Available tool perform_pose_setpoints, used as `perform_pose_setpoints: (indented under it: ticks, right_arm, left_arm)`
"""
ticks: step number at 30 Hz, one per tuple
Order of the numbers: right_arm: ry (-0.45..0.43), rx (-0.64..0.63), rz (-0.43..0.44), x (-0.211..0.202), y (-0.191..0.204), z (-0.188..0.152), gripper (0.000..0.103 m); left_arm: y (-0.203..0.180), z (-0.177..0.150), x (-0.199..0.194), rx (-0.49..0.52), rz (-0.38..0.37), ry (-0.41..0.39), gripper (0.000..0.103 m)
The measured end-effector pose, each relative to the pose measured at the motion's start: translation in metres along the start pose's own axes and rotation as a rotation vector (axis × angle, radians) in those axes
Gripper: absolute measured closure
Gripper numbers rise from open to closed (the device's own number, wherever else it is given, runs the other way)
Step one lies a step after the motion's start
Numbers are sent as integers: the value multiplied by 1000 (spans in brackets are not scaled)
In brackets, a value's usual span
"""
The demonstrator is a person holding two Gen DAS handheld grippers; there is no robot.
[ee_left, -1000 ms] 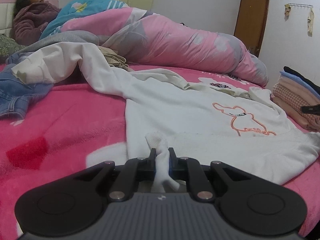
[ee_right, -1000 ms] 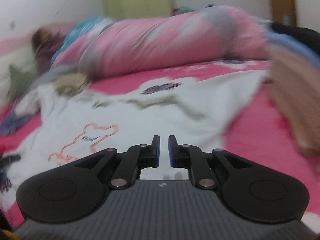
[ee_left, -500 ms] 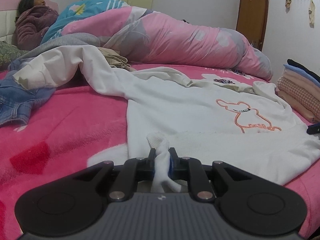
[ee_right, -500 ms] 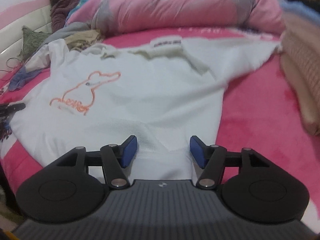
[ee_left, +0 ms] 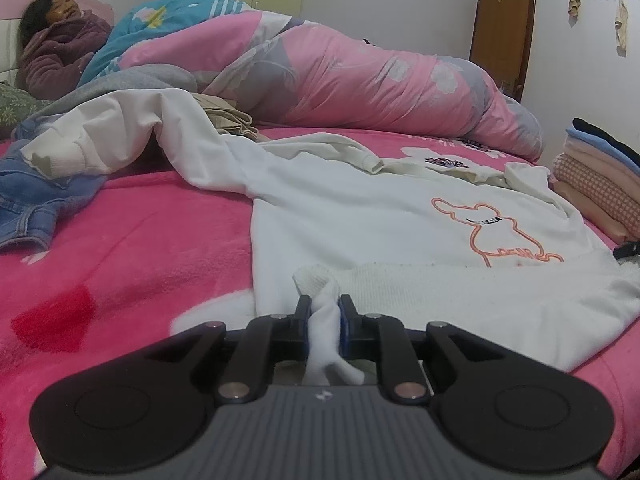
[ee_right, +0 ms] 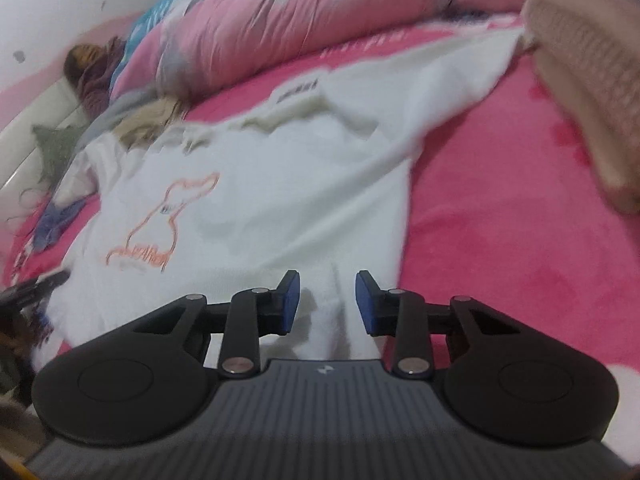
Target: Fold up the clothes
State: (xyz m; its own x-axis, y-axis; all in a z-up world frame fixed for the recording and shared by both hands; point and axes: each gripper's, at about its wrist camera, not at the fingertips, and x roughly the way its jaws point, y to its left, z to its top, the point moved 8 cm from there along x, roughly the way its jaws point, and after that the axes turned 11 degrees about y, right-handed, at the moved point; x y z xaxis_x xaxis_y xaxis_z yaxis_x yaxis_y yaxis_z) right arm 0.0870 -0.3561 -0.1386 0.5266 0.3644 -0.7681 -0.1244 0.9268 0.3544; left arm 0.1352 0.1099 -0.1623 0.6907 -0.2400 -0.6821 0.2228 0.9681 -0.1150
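Note:
A white sweatshirt with an orange outline drawing lies spread on the pink blanket. My left gripper is shut on a bunched corner of its ribbed hem. In the right wrist view the same sweatshirt lies flat, and my right gripper hovers over the hem's other corner. Its jaws are closing, with a raised fold of the white hem between the blue pads, which stand apart from the cloth. The tip of the right gripper shows at the far right of the left wrist view.
A person lies at the bed's head under a pink and blue quilt. Jeans and a cream garment are piled at the left. A stack of folded clothes sits at the right edge.
My right gripper opened wide, came down over the hem's right corner and has begun closing around a fold. My left gripper has held the hem in place.

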Motion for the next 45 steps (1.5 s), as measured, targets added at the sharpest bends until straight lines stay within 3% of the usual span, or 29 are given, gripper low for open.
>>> perform_pose_setpoints:
  ticks: [2,4,6,8,13,16,21,25,30,34,35,37,39,40,45]
  right_arm:
    - [32,-43,-8,9,8,-3,78]
    - [22,-103,-58,7,16,-4,92]
    - [-8,-96,-88,0,11,-4,96]
    - [-44,-70,-110,-8,3,-4,96]
    - [-85,104,-16,-9,-14,-5,95]
    - [-84,173,67,-8,-16,-3,89]
    - [-50,184,113,-4,-12,-3,77]
    - [-30,168,117,0,-8,-4,75]
    - [-20,171,125,1,-11,-3,76]
    - [-19,164,122,-2,-11,-5,81]
    - [-15,166,122,-2,-12,-5,81]
    - [-10,167,120,0,-13,-5,81]
    - [-13,164,112,0,-12,-6,88]
    - [-19,162,106,-2,-10,-6,94]
    - [-120,151,119,-36,2,11,96]
  left_arm:
    - [0,0,0,-1,1,-2,87]
    - [-1,0,0,0,2,-4,87]
    - [0,0,1,0,-3,-5,87]
    - [0,0,1,-2,-8,-6,87]
    - [1,0,1,-8,-17,-5,86]
    - [3,2,0,-27,-31,3,83]
    - [2,4,-12,-43,-85,17,65]
    - [-8,5,-17,1,-131,30,58]
    - [-10,14,-7,41,-106,72,57]
    - [-5,22,7,38,-109,140,62]
    - [-3,22,11,25,-117,163,67]
    - [0,25,15,-5,-129,183,87]
    - [5,30,12,-55,-149,181,92]
    - [7,32,6,-89,-177,169,93]
    - [16,52,-17,-253,-371,142,93]
